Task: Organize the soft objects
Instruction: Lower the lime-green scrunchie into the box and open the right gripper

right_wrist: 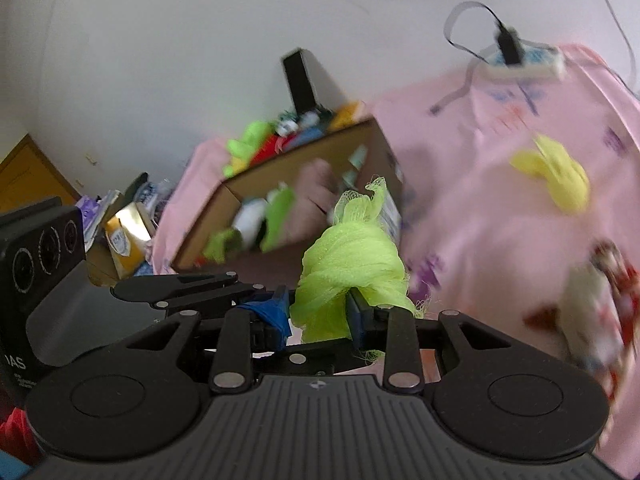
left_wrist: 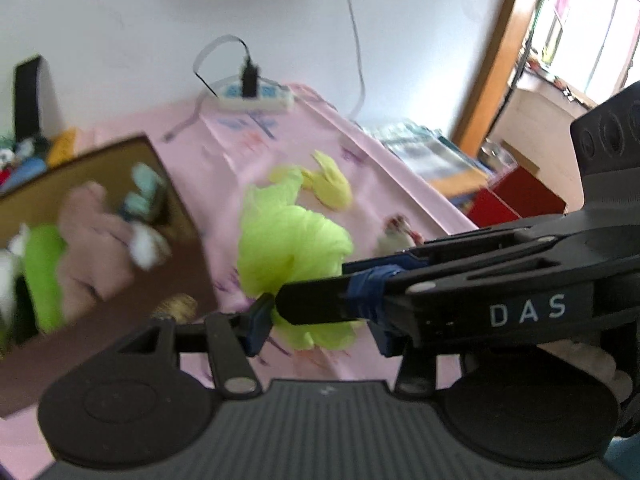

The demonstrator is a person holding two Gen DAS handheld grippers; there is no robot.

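Right gripper (right_wrist: 320, 312) is clamped on a bunched lime-green mesh cloth (right_wrist: 352, 264), pads pressing into the wad from both sides, cloth lifted clear of the pink sheet (right_wrist: 500, 216). Left gripper (left_wrist: 276, 312): one blue-padded finger (left_wrist: 256, 322) sits at the lower edge of the same green cloth (left_wrist: 288, 240); its other finger is hidden behind the right gripper's arm crossing that view, so can't tell if it is pinching or spread.

Open cardboard box (right_wrist: 304, 152) sits on the pink sheet, left of the held cloth in the right wrist view. Inside the box, blurred: a dusty-pink plush (left_wrist: 92, 240), a bright green soft item (left_wrist: 42, 276), white soft pieces (left_wrist: 150, 246), pale teal pieces (left_wrist: 146, 184). In the right wrist view the box holds green (right_wrist: 276, 220), white (right_wrist: 248, 220) and pink (right_wrist: 316, 188) items too.

Behind the box against the wall: a heap of mixed soft things, green (right_wrist: 248, 140), red, blue, orange.

Loose on the sheet: a yellow cloth (right_wrist: 556, 176) well apart from the box, and a red-and-white plush toy (right_wrist: 600, 304) near the right edge. A white power strip (left_wrist: 256, 98) with a black plug lies at the far end of the sheet.
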